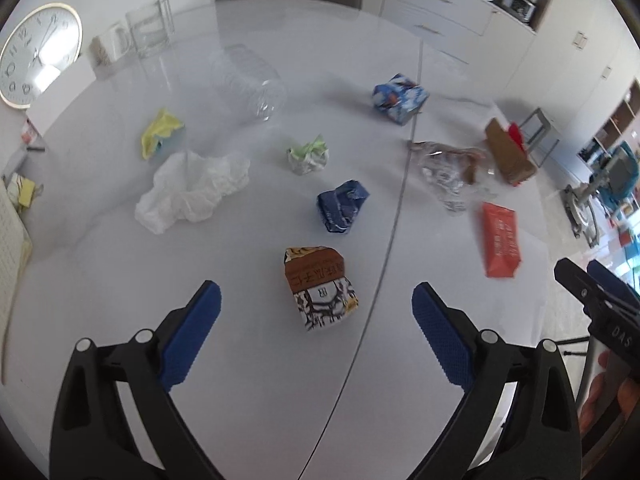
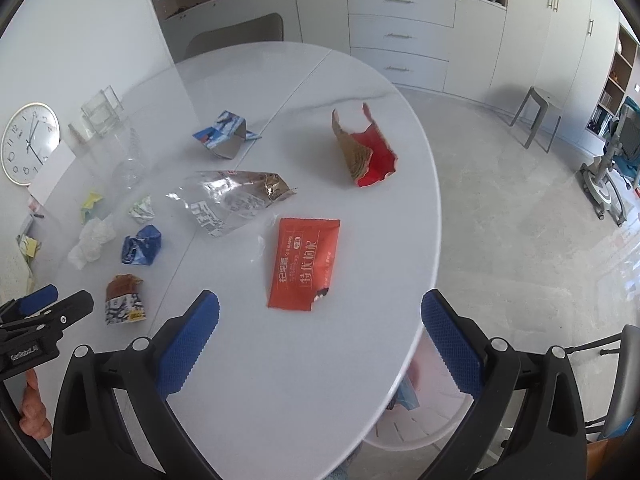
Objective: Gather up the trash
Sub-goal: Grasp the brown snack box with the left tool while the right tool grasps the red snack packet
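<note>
I have both tongs spread wide and empty, angled down over the white oval table (image 2: 360,92). No earlier view to compare, so I speak only of how they stand.

The left gripper (image 1: 316,300) hangs just above the crumpled brown-and-white printed snack wrapper (image 1: 320,288), which lies on the table between its blue pads; nothing touches yet. I judge that wrapper to be its target, since it is the nearest piece and sits squarely in the gap.

The right gripper (image 2: 320,304) is lined up on the flat orange foil sachet (image 2: 304,262), which lies near the table's edge, just ahead of the pads. Being flat, it may be hard to pinch, and I would likely catch it by an edge.

The rest of the trash is scattered further off: a crushed dark blue wrapper (image 1: 342,206), a crumpled white tissue (image 1: 192,190), a yellow crumpled paper (image 1: 160,136), a clear plastic bag (image 2: 236,200) and a torn brown-and-red carton (image 2: 364,152). A pale bin (image 2: 416,412) seems to show below the table edge on the right, though blurred, so I cannot be sure.
</note>
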